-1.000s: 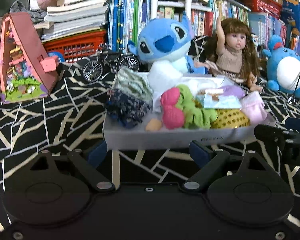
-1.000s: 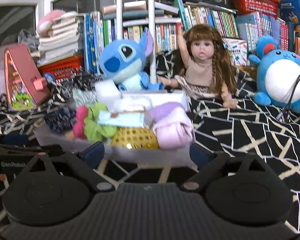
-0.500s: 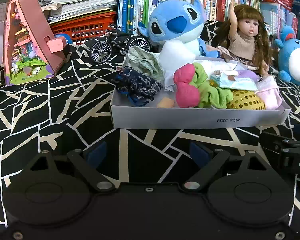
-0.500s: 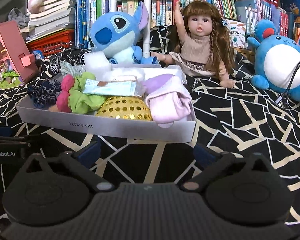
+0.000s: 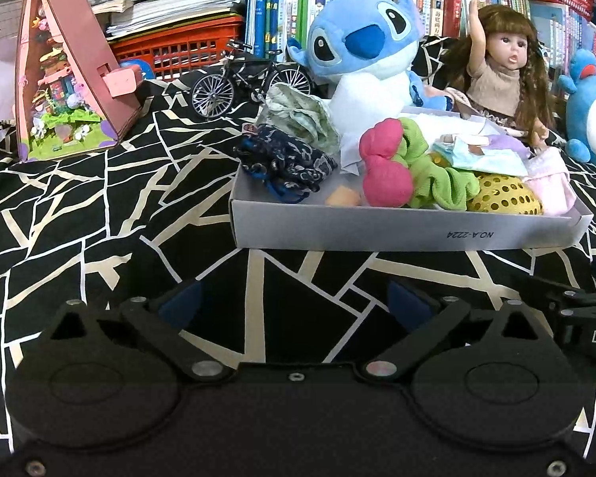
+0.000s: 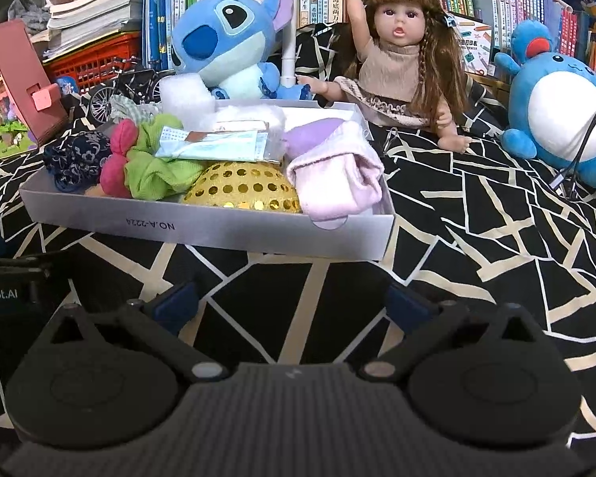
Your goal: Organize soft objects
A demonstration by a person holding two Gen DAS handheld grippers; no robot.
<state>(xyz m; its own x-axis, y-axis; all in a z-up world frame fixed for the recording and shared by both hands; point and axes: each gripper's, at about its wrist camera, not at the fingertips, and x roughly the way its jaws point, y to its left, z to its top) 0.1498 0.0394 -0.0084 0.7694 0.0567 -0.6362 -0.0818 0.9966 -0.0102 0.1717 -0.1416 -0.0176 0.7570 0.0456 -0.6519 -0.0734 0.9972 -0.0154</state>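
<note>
**Both grippers back off from the box and spread their jaws**

A second ago the grey box (image 5: 409, 234) filled the gap just ahead of both sets of jaws, its near wall blurred and close. Now a strip of black patterned cloth (image 5: 79, 206) lies between the box and the left gripper (image 5: 294, 306), and likewise before the right gripper (image 6: 294, 302). The left jaws are opening with nothing between them. The right jaws have widened too and are empty. Both cameras now look down more steeply onto the box.
</note>
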